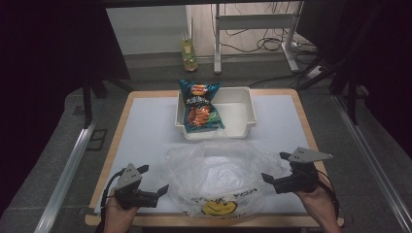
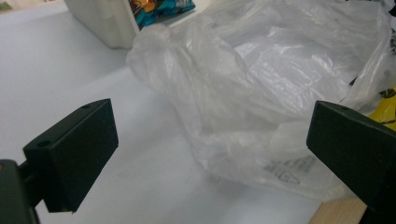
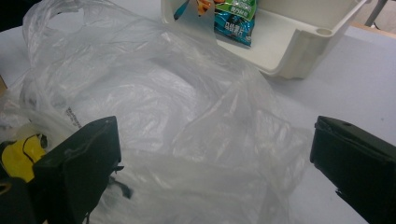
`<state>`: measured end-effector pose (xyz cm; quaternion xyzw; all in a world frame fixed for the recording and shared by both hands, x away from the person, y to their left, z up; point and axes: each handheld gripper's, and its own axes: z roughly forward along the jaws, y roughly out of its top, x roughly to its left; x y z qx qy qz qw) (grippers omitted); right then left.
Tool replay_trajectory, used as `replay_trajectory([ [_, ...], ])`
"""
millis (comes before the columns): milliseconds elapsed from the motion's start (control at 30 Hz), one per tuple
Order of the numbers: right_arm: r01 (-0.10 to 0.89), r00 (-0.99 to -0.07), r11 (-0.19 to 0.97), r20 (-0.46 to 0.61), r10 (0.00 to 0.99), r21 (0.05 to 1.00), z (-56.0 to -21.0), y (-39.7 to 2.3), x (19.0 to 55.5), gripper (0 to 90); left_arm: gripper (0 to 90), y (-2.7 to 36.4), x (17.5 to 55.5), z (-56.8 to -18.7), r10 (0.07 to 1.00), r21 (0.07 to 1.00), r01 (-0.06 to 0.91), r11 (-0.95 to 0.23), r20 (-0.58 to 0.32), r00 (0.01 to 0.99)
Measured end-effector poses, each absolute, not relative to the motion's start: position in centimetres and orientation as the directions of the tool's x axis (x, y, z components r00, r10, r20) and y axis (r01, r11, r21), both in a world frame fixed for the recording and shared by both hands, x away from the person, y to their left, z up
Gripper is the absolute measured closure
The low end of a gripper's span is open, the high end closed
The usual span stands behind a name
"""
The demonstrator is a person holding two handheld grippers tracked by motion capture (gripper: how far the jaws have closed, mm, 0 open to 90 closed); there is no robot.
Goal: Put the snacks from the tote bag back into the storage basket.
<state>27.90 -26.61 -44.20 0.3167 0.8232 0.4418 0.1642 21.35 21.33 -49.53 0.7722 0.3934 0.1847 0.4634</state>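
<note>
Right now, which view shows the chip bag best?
The high view: the whole chip bag shows, propped against the back wall of the white bin. The left gripper view catches just a corner at the top edge; the right gripper view shows its lower part inside the bin.

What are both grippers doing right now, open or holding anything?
Left gripper: open, holding nothing, beside the plastic bag.
Right gripper: open, holding nothing, jaws either side of the bag's crumpled edge.
</note>
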Motion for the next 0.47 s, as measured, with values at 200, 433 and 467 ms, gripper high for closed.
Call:
replay_trajectory([
  [200,0.377,-0.731,0.391,0.01,0.683,0.84,-44.9,-27.8,26.7,2.1,2.2,21.8,21.2,-49.8,0.789,0.853,0.452,-0.261,-0.081,0.609],
  [433,0.4,-0.704,0.386,0.01,0.71,0.831,-46.5,-28.9,25.7,2.1,2.2,21.8,21.4,-50.1,0.792,0.845,0.46,-0.272,-0.074,0.606],
  [467,0.404,-0.701,0.39,0.006,0.713,0.827,-46.7,-29.0,25.7,2.1,2.1,21.8,21.4,-50.1,0.792,0.845,0.46,-0.272,-0.074,0.606],
])
